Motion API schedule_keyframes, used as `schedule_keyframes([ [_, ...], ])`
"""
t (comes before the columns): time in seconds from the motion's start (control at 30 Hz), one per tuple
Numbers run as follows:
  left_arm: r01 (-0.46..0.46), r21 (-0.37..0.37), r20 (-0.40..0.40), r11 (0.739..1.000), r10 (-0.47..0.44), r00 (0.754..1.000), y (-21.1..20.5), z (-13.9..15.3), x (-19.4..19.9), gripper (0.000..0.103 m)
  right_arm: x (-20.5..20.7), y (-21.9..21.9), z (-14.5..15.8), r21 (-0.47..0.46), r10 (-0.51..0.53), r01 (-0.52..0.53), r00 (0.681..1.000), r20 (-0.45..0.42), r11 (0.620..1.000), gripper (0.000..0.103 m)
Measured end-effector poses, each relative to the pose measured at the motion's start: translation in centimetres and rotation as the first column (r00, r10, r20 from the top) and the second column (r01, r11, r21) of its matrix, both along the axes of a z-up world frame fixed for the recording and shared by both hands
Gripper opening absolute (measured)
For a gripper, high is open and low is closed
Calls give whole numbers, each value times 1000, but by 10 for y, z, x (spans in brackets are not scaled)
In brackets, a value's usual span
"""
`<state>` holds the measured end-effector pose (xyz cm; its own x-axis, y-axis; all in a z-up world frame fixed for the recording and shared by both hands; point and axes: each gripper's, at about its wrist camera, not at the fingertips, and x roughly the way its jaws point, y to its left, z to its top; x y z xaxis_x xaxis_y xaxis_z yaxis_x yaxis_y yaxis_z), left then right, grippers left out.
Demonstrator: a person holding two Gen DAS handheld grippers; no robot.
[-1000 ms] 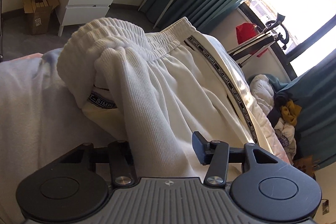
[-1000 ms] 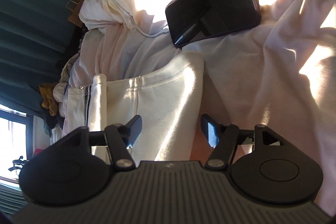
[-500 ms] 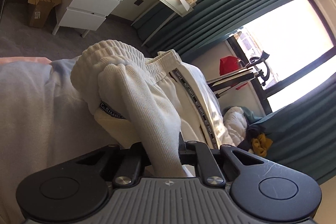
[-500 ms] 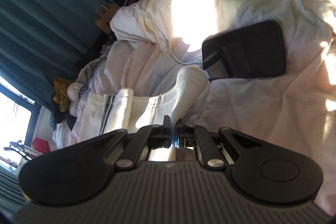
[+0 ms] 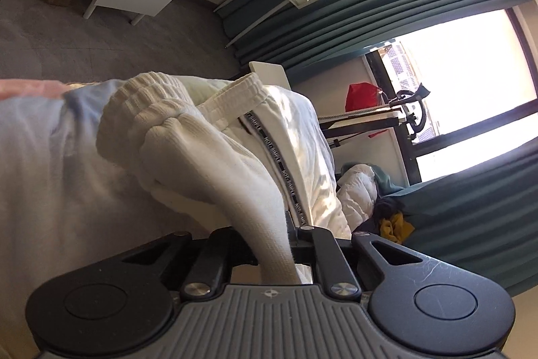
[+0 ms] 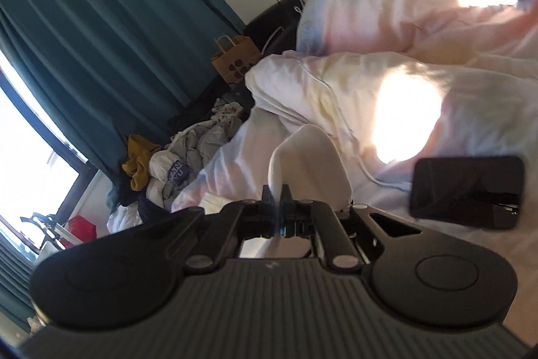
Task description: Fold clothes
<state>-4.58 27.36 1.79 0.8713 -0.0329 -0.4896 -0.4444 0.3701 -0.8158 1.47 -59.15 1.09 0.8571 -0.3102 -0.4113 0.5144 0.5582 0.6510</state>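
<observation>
The left gripper (image 5: 285, 241) has its fingers clamped on a ribbed fold of the white pants (image 5: 215, 153), which lie on the bed (image 5: 40, 164); only this view shows their waistband. The right gripper (image 6: 276, 207) pinches another fold; only there a phone (image 6: 467, 190) lies on the bedding.

The black tape (image 5: 281, 172) down the side of the white pants (image 5: 215, 157) repeats "NOT SIMPLE". A purple patch (image 6: 177, 174) in the clothes pile (image 6: 188, 157) reads "YU"; the letters above it are unclear.
</observation>
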Motion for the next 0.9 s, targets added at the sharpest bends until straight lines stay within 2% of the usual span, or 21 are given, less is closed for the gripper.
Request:
schedule_keyframes([
  [0.13, 9, -11, -4, 1000, -9, 1000, 9, 9, 60, 10, 80, 17, 30, -142, 34, -34, 999, -5, 989, 6],
  [0.23, 15, 15, -40, 1000, -14, 999, 12, 7, 114, 10, 148, 30, 30, -214, 49, -54, 998, -27, 975, 6],
  [0.37, 44, 57, -123, 997, -36, 992, 14, -10, 195, 10, 239, 47, -2, -309, 52, -88, 991, -122, 947, 6],
  [0.53, 107, 97, -243, 990, -81, 967, 17, -43, 272, 11, 323, 62, -60, -399, 72, -165, 969, -238, 902, 6],
  [0.7, 166, 167, -307, 972, -109, 945, 9, -59, 317, 14, 368, 69, -102, -438, 89, -232, 942, -323, 868, 7],
  [0.8, 184, 182, -287, 966, -126, 950, 8, -62, 320, 22, 370, 67, -108, -426, 114, -247, 943, -314, 870, 10],
  [0.87, 197, 183, -253, 963, -147, 956, 7, -59, 315, 33, 365, 64, -105, -406, 138, -259, 943, -304, 876, 11],
  [0.9, 201, 186, -231, 962, -156, 960, 6, -57, 311, 35, 363, 62, -103, -387, 156, -269, 942, -297, 882, 12],
])
